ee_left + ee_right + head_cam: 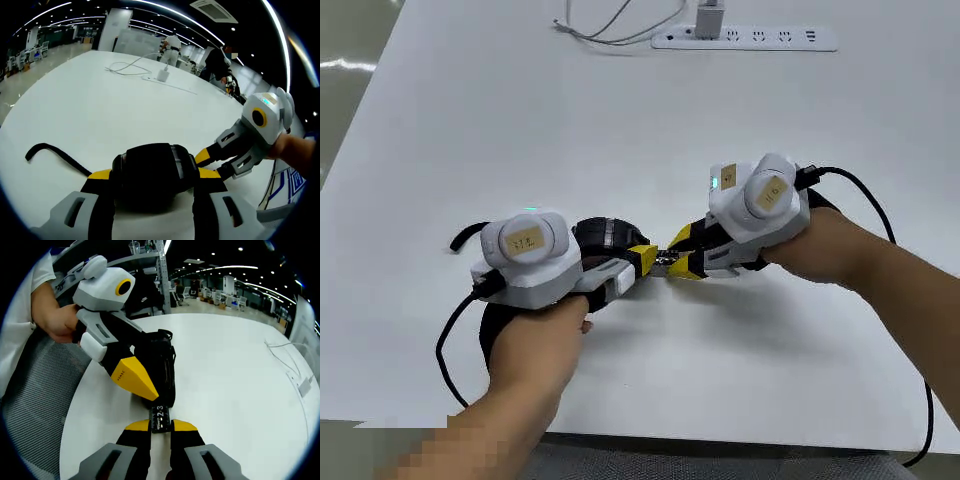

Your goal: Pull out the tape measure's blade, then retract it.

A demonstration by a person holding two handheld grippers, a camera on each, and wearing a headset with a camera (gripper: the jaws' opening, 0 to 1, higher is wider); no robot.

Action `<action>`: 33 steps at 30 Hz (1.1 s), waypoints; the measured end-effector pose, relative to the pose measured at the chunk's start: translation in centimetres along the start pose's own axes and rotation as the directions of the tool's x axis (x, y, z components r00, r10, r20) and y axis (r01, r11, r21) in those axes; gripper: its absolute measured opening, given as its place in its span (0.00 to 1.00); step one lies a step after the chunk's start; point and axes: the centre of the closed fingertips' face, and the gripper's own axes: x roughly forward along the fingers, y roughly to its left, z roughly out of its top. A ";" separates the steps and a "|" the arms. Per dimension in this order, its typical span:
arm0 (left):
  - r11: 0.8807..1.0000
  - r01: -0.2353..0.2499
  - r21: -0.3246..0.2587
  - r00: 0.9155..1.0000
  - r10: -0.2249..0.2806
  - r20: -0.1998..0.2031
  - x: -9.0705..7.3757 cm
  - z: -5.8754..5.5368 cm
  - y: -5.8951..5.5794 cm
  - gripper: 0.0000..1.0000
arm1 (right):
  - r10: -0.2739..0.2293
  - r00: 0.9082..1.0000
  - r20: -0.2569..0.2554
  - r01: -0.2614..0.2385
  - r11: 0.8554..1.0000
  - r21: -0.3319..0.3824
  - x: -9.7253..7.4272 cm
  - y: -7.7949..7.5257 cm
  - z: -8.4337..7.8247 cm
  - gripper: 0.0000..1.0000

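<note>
Surroundings first: white desk, with a white power strip at its far edge, a charger plugged into it, and a white cable looping off to the left. All of that is well apart from where I'm working. In the left gripper view, two people stand in the background beyond the desk. A black strap lies on the desk, curving away to the left from around the case; I can't see where it ends.

The tape measure has a black case and sits on the desk near the front edge, centre-left in the head view. The left hand-held gripper is clamped on it, one yellow-tipped jaw touching each side and the case wedged between them.

Only a short piece of blade is out of the case, and I can read printed digits on it in the right gripper view. The right hand-held gripper is pinching the blade's free end, with its jaws at a narrow gap and the yellow tips touching the blade from both sides.

The grippers face each other almost nose to nose, and the blade bridges the small gap between them. The right gripper's tips sit just beside the left gripper's right-hand jaw. My hands are around both gripper bodies, and a black cable trails off each one.
</note>
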 end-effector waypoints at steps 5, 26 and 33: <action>1.000 0.001 -0.004 1.000 -0.001 0.002 0.0 0.0 0.1 0.59 | 0.001 1.000 0.012 -0.001 1.000 -0.001 0.5 0.0 0.5 0.10; 1.000 -0.011 -0.005 1.000 0.011 0.010 -0.1 0.0 -0.1 0.60 | 0.003 1.000 0.023 -0.003 1.000 -0.020 1.0 0.3 1.2 0.11; 1.000 -0.012 0.017 1.000 0.012 0.013 0.0 -0.1 -0.1 0.61 | 0.002 1.000 0.014 -0.001 1.000 -0.012 1.2 0.3 0.9 0.12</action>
